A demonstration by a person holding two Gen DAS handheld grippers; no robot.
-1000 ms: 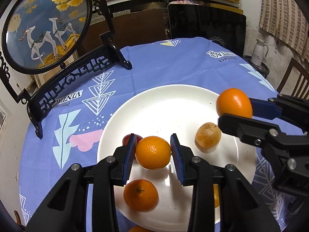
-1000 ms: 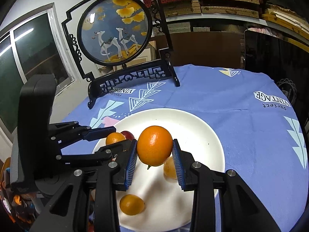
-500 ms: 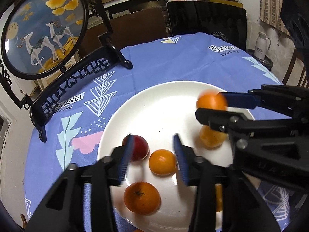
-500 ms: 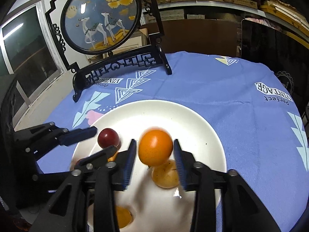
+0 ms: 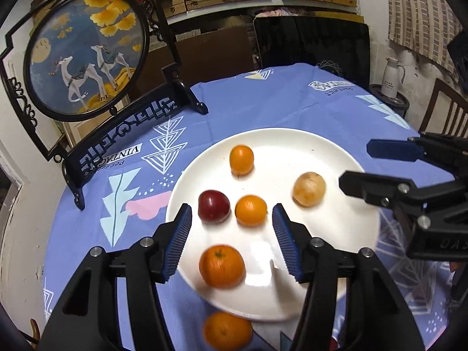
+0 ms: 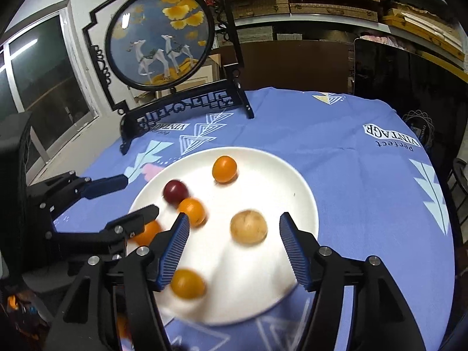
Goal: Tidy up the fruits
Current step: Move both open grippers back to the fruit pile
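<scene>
A white plate [image 5: 345,234] [image 6: 292,187] on the blue tablecloth holds several fruits. An orange [image 5: 241,159] [image 6: 224,169] lies at its far side. A red plum [image 5: 213,206] [image 6: 175,191], a small orange [image 5: 251,209] [image 6: 192,212], a tan fruit [image 5: 309,189] [image 6: 248,227] and a larger orange [image 5: 221,266] [image 6: 147,231] lie nearer. Another orange [image 6: 187,283] sits at the plate's near edge. One orange [image 5: 227,332] lies off the plate on the cloth. My left gripper [image 5: 232,241] is open and empty above the plate. My right gripper [image 6: 234,248] is open and empty, also above it.
A round painted screen on a black carved stand [image 5: 87,58] [image 6: 159,35] stands at the table's far left. A dark chair back [image 5: 310,44] is behind the table. A white thermos [image 5: 393,77] and a wooden chair [image 5: 444,108] are at the right.
Both grippers opened and pulled back. The left let go of the small orange beside the plum. The right released its orange, which now lies at the plate's far side.
</scene>
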